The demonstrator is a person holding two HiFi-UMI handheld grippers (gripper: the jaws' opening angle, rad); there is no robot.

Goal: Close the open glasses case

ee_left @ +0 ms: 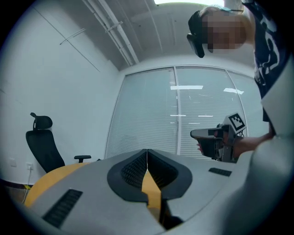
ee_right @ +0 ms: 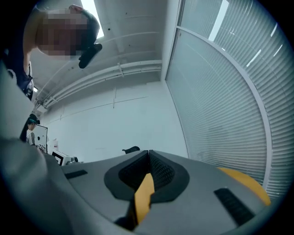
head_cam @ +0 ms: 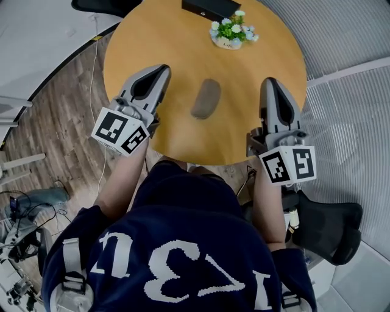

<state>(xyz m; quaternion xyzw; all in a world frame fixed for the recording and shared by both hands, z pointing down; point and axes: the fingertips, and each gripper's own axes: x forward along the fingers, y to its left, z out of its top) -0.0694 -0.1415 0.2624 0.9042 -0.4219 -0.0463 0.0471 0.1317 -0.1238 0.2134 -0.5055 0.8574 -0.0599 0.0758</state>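
The grey left gripper with its marker cube (ee_left: 147,156) has both dark ribbed jaws pressed together on nothing, and the matching grey right gripper (ee_right: 148,158) is likewise closed and empty. Both point level over the near edge of the round, orange-brown wooden table (head_cam: 183,42). Between them, apart from both, the oblong grey glasses case (head_cam: 206,99) lies on the tabletop as one low rounded shape, too blurred to make out its lid, and well beyond it near the far edge stand a small white pot of white and green flowers (head_cam: 230,33) and a flat black box (head_cam: 210,7).
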